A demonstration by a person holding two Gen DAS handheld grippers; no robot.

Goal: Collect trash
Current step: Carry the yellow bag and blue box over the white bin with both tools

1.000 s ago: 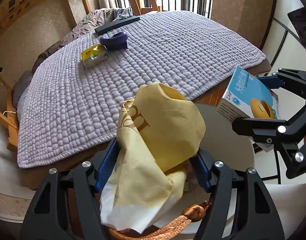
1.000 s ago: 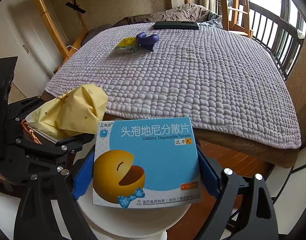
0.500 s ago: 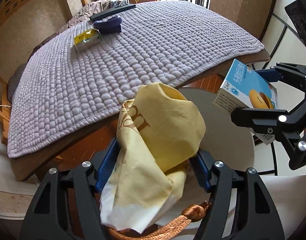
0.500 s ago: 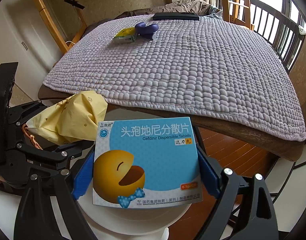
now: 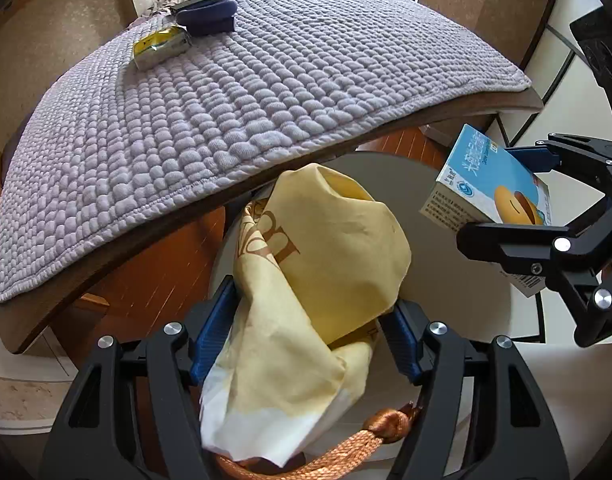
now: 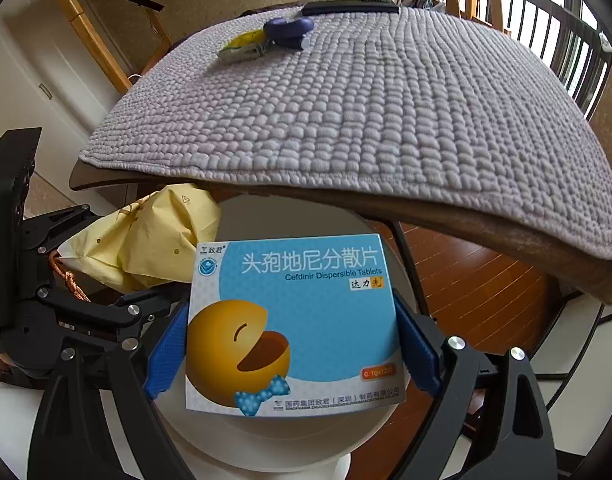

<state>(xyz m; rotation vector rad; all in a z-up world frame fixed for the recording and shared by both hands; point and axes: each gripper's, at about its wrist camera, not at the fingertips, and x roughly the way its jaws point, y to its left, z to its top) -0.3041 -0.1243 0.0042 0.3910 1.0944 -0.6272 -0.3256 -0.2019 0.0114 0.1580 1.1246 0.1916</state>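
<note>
My left gripper (image 5: 306,336) is shut on a crumpled yellow paper bag (image 5: 322,272) with an orange rope handle, held over a white round bin (image 5: 458,304). My right gripper (image 6: 293,344) is shut on a blue medicine box (image 6: 293,320) with a yellow smiling face, held over the same bin (image 6: 281,440). The box (image 5: 490,192) and right gripper also show at the right of the left wrist view. The yellow bag (image 6: 145,248) shows at the left of the right wrist view.
A table covered by a grey knitted mat (image 5: 245,92) stands just beyond the bin. On its far side lie a yellow packet (image 5: 157,46), a dark blue object (image 5: 207,18) and a black remote (image 6: 350,7). Wooden floor (image 6: 466,280) lies below.
Both grippers have dropped lower and pulled back from the table. The table edge now sits above the bag and box, and the white bin fills more of the view beneath them.
</note>
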